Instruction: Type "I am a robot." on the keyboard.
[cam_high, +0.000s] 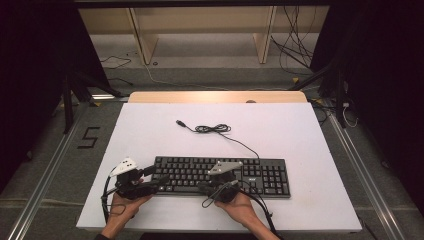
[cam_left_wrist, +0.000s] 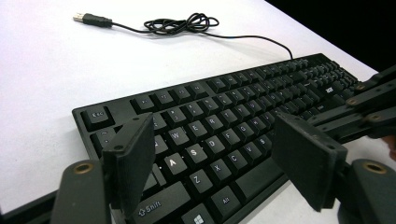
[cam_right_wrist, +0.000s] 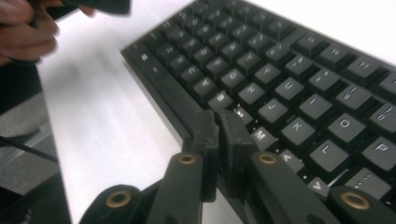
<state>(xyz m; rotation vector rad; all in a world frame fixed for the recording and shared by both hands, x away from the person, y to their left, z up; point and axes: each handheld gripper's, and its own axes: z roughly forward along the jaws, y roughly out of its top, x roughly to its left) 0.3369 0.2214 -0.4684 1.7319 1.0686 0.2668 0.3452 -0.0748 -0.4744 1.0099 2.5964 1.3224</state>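
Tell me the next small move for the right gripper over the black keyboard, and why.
Probably lower the right gripper a touch to press a key. Its jaws stand nearly together, tips poised just above the black keyboard's bottom letter row near the M key, while the left gripper waits open over the left-hand keys.

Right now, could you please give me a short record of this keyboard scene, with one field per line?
surface: white rectangular table top
main object: black full-size plastic keyboard, lying flat near the front edge
cable: thin black cable with loose coils behind the keyboard, USB plug lying free on the table
left gripper: jaws wide open above the keyboard's left end, over the A, S and Z keys, nothing between them
right gripper: jaws together, tips at the keyboard's front edge near the M key
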